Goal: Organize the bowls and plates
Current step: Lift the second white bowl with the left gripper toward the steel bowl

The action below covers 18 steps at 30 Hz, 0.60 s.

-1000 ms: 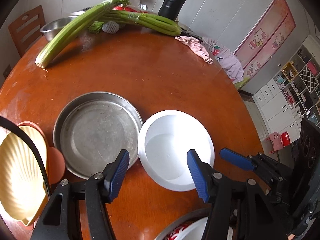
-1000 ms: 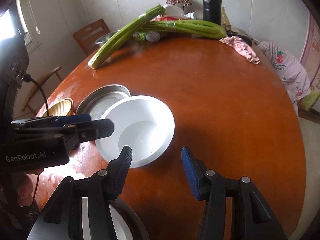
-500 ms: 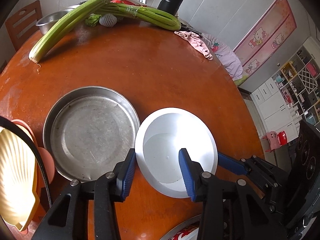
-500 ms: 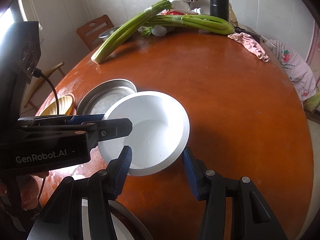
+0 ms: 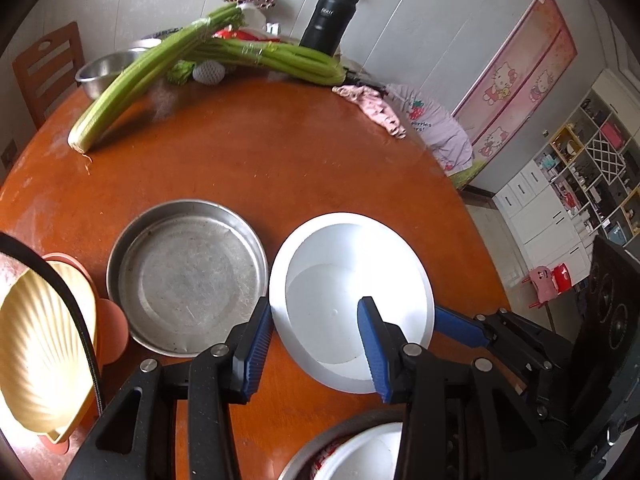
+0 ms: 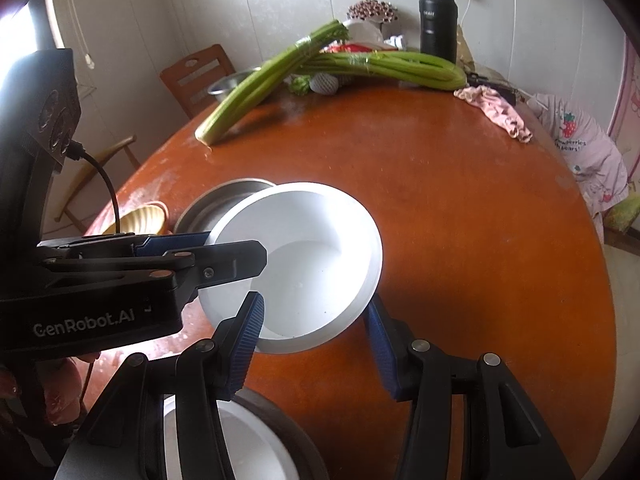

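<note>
Both tongs, left tongs & right tongs, are clamped on the near rim of the round white plastic plate, tilted off the table; next, prob. carry it onto the round steel pan left of them w/o slipping.
</note>
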Motion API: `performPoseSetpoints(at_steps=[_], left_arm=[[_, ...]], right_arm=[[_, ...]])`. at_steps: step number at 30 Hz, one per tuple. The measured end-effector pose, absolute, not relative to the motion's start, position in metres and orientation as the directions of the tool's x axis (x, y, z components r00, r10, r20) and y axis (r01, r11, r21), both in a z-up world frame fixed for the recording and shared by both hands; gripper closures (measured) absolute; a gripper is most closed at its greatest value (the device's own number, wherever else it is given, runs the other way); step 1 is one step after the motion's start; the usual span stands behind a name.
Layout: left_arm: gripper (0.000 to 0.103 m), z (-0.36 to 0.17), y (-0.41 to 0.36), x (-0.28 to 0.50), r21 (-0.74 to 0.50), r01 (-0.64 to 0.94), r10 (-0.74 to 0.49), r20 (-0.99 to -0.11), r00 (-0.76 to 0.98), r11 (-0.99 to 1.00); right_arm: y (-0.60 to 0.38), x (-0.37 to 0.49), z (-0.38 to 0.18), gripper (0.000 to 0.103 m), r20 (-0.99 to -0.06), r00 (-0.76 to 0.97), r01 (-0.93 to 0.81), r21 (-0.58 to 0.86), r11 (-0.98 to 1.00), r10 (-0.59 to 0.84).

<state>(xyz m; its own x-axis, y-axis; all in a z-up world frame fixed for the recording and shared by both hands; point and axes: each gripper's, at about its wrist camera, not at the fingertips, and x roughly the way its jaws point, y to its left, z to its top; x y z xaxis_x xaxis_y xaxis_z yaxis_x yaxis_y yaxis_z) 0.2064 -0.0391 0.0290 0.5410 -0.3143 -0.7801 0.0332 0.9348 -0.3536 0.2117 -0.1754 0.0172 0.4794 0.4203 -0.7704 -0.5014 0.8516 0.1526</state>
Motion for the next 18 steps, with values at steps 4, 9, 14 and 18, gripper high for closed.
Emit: performPoseSetpoints(at_steps=[4, 9, 14, 18], left_arm=[[0.06, 0.041, -0.039, 0.195, -0.349, 0.043, -0.312, -0.766, 0.562, 0.936], [0.06, 0.055, -0.04, 0.174, -0.347, 0.057, -0.312, -0.745, 0.59, 0.936], [0.06, 0.068, -0.041, 0.154, -0.344, 0.07, -0.313, -0.726, 0.612, 0.936], [0.06, 0.074, -0.042, 0.141, -0.343, 0.073, -0.312, -0.717, 0.623, 0.936]], right_arm=[[-0.177, 0.201, 0.028, 0.05, -0.753, 0.496, -0.506, 0.154, 0.849, 0.433], [-0.179, 0.185, 0.042, 0.05, -0.731, 0.519, -0.513, 0.149, 0.846, 0.444], [-0.18, 0.168, 0.052, 0.05, -0.712, 0.537, -0.517, 0.146, 0.844, 0.452], [-0.181, 0.157, 0.059, 0.05, -0.699, 0.55, -0.522, 0.14, 0.841, 0.458]])
